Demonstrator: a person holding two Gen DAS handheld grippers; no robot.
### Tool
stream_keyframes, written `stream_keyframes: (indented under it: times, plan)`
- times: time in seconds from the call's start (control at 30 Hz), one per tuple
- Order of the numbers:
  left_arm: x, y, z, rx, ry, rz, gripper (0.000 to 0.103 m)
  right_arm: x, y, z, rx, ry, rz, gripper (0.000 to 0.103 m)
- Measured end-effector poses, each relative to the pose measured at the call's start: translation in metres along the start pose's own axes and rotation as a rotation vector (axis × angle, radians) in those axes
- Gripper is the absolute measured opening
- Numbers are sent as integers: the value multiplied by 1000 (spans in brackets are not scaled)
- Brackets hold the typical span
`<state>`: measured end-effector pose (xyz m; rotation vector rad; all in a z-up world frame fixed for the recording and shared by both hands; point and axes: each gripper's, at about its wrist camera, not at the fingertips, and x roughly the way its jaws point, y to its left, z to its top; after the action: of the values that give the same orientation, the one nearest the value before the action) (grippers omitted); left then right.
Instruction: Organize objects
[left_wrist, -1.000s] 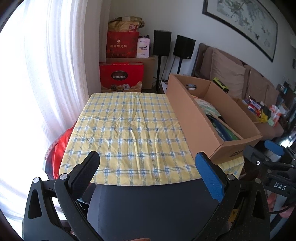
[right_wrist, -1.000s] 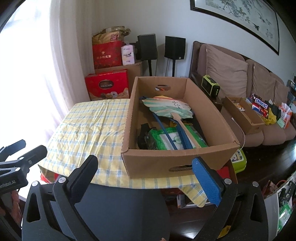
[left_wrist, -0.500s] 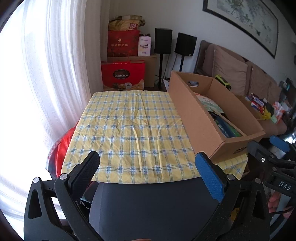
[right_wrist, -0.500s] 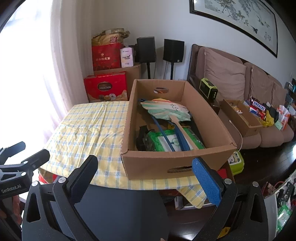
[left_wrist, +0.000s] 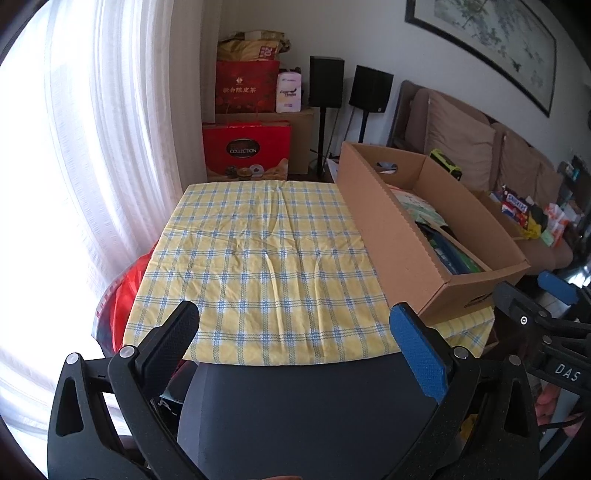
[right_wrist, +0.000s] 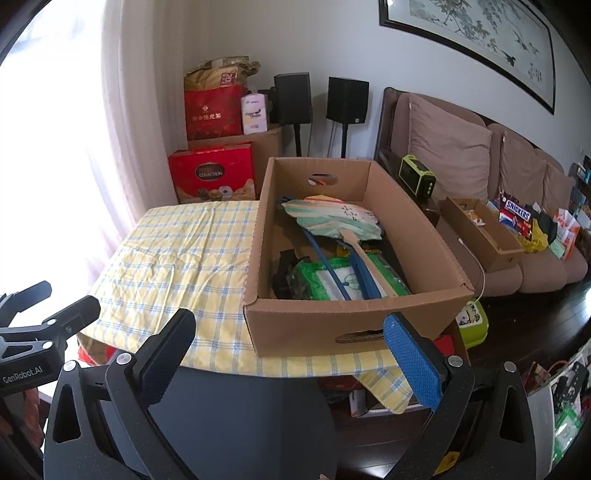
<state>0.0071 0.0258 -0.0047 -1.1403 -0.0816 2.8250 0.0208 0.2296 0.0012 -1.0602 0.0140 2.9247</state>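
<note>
Both grippers have backed off a bit since a second ago, so the table and box sit a little further out in both views. Left gripper (left_wrist: 293, 325) has its fingers wide apart with nothing between them, hovering short of the yellow checked tablecloth (left_wrist: 258, 258); right gripper (right_wrist: 288, 336) is the same, spread and empty, with the cardboard box (right_wrist: 354, 317) straight ahead of it and just past its fingertips. Inside the box, ahead and slightly right of the right gripper, there's a paper hand fan (right_wrist: 332, 219) lying on top, blue rods (right_wrist: 332, 266) under it and a green plastic packet (right_wrist: 332, 277) below those. My guess is the fan is light and flimsy in the leaf, so I'd pinch its stiff wooden handle (right_wrist: 364, 254) rather than the paper. The packet looks slippery and floppy. Readable stuff: "COLLECTION" on the red gift box (right_wrist: 212, 177) beyond the table, "SNICKERS" (right_wrist: 517, 216) over on the sofa to the right, "GenRobot.AI" on the left gripper's body, "DAS" on the right one's.
</note>
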Motion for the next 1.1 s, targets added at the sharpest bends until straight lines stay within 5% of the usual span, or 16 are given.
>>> stream_keyframes:
  times: [1.1]
  plan:
    - [-2,0,1,4,-1,0,103,-2,0,2,5,-3,-1,103]
